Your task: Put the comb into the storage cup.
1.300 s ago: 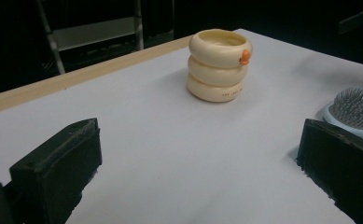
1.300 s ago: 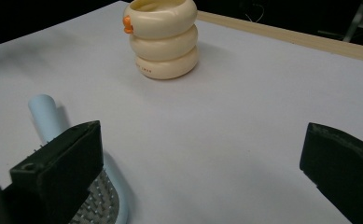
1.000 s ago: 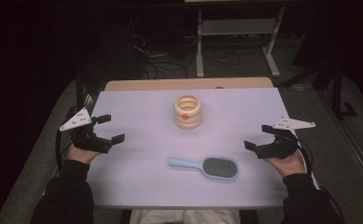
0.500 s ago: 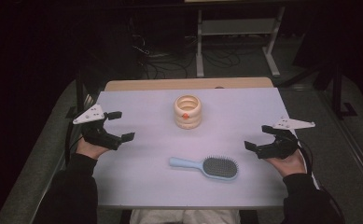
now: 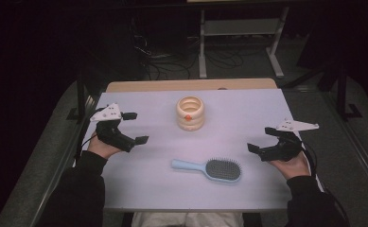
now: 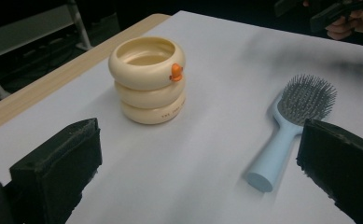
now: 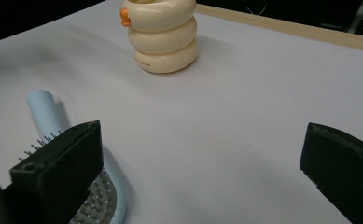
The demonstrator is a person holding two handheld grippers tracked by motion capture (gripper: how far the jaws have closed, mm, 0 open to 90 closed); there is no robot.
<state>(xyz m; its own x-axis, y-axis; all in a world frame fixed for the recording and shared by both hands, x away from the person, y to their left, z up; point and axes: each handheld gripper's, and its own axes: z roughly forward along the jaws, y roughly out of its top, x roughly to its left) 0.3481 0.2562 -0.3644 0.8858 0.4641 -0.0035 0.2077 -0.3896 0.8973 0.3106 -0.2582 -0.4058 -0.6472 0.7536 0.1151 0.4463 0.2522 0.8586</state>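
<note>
Left gripper (image 5: 130,127) held above the table's (image 5: 139,189) left side, jaws spread wide, gripping nothing. Right gripper (image 5: 262,140) likewise released, low at the right edge. Brush (image 5: 209,168) lay flat between them near the front, handle pointing left; cream holder (image 5: 190,113) stood upright behind it, well apart.

both hands are wearing black long sleeves (image 5: 80,189). the left gripper (image 5: 130,127) and right gripper (image 5: 261,139) are showing black bodies, each carrying a grey three-cornered plate with small screws, thick square black jaws.
</note>
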